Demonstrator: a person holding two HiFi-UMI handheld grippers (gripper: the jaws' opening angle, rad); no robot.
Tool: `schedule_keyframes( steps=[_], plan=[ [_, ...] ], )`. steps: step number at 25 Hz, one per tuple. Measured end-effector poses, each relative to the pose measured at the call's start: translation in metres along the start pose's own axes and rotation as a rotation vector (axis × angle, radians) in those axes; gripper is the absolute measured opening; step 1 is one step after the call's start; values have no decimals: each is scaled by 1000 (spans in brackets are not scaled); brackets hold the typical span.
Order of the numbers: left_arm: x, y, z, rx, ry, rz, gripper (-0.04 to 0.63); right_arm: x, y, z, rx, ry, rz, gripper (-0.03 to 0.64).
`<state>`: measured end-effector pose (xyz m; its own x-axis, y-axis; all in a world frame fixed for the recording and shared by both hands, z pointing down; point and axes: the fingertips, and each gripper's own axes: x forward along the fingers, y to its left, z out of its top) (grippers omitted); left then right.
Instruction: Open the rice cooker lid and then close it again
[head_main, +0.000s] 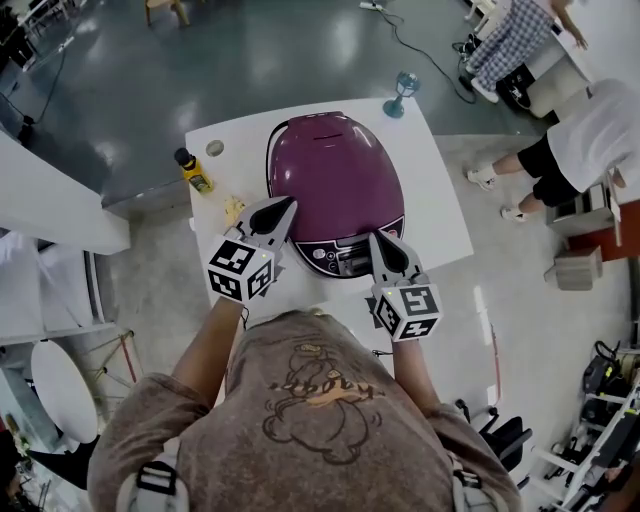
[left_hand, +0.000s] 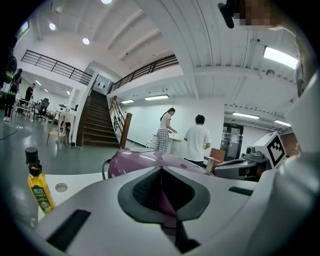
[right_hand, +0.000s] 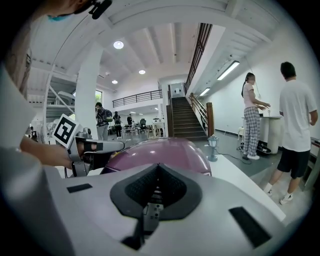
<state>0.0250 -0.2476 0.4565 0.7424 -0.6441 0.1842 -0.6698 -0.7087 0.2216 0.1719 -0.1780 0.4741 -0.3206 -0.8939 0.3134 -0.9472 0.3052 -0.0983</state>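
Note:
A purple rice cooker (head_main: 335, 170) stands on the white table (head_main: 440, 200) with its lid down and its control panel (head_main: 345, 255) facing me. My left gripper (head_main: 290, 205) is shut and empty, its tips at the cooker's front left edge. My right gripper (head_main: 377, 238) is also shut on nothing, its tips by the panel's right side. In the left gripper view the closed jaws (left_hand: 161, 169) point over the cooker's dome (left_hand: 145, 162), and the right gripper (left_hand: 240, 167) shows beside it. In the right gripper view the closed jaws (right_hand: 159, 165) face the cooker's dome (right_hand: 160, 152).
A yellow oil bottle (head_main: 193, 170) stands at the table's left edge, with a small round disc (head_main: 215, 148) behind it. A blue lantern-like stand (head_main: 402, 92) sits at the table's far right corner. Two people (head_main: 560, 150) stand on the floor to the right.

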Motion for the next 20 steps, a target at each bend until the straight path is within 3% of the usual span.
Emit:
schedule_keyframes(
  steps=[20],
  plan=[
    [2,-4,-9,-13,1,5,21,4,1,-5,-58,58,12,3]
  ],
)
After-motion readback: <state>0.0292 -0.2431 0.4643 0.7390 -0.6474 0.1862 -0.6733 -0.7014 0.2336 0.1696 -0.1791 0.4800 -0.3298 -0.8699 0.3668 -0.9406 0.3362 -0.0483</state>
